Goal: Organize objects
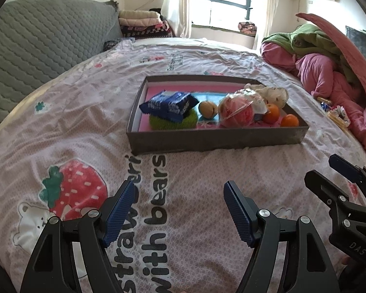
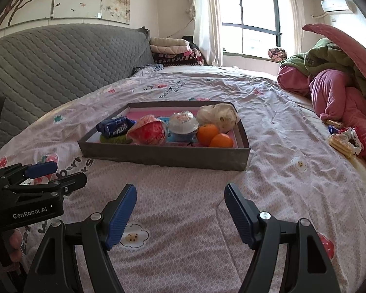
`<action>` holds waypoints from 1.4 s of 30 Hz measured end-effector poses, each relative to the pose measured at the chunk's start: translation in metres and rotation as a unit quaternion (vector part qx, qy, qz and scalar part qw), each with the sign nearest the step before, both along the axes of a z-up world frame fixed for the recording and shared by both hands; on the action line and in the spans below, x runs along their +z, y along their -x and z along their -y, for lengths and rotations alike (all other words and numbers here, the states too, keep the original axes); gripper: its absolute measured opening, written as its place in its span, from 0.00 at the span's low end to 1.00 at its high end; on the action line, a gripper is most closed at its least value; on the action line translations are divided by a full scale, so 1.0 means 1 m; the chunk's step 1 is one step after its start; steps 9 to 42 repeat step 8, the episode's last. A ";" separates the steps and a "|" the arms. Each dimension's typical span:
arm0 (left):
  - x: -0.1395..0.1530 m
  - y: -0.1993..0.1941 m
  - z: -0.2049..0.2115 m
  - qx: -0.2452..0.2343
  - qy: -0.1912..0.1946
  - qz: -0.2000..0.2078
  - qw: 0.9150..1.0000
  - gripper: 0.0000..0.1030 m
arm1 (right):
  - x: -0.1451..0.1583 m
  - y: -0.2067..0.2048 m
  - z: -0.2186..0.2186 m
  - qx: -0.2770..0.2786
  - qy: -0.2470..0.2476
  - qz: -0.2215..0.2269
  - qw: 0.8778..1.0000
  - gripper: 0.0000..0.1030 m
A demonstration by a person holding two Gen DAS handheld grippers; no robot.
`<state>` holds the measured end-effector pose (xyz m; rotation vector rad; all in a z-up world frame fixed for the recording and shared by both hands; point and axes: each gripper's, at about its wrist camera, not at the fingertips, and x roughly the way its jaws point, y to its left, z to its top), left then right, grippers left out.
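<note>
A shallow grey box [image 1: 214, 139] [image 2: 163, 156] sits on the bed ahead of both grippers. It holds a blue snack packet [image 1: 168, 103] [image 2: 114, 127] on a green round pad [image 1: 158, 122], a brown nut-like ball [image 1: 208, 109], a red ball in clear wrap [image 1: 236, 112] [image 2: 147, 133], a white-lidded cup [image 2: 184, 124], two oranges [image 1: 272, 113] [image 2: 207, 134] and a white plastic bag [image 1: 273, 94] [image 2: 218, 116]. My left gripper [image 1: 178, 188] [image 2: 41, 171] hangs open over the sheet, short of the box. Beside it my right gripper [image 2: 180, 188] [image 1: 329, 173] is open too, holding nothing.
The pink printed bedsheet [image 2: 183, 219] lies under both grippers. Biscuit packets and a scrunchie [image 2: 345, 141] lie at the right, against a heap of pink and green bedding [image 2: 341, 92]. A grey quilted headboard [image 2: 61, 58] stands at the left, with folded blankets [image 2: 173, 51] behind.
</note>
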<state>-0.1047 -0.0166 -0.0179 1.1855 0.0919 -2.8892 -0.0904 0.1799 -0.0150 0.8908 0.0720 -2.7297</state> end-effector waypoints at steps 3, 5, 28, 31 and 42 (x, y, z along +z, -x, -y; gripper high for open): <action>-0.005 0.000 0.002 0.003 0.003 0.004 1.000 0.74 | -0.004 0.001 0.001 0.003 -0.001 0.007 1.000 0.72; -0.007 -0.001 0.002 0.001 0.002 0.001 1.000 0.74 | -0.007 0.002 0.002 0.004 -0.003 0.011 1.000 0.72; -0.011 -0.003 -0.001 -0.005 -0.001 0.003 1.000 0.74 | -0.010 0.004 0.002 0.004 0.000 0.016 1.000 0.72; -0.011 -0.003 -0.001 -0.005 -0.001 0.003 1.000 0.74 | -0.010 0.004 0.002 0.004 0.000 0.016 1.000 0.72; -0.011 -0.003 -0.001 -0.005 -0.001 0.003 1.000 0.74 | -0.010 0.004 0.002 0.004 0.000 0.016 1.000 0.72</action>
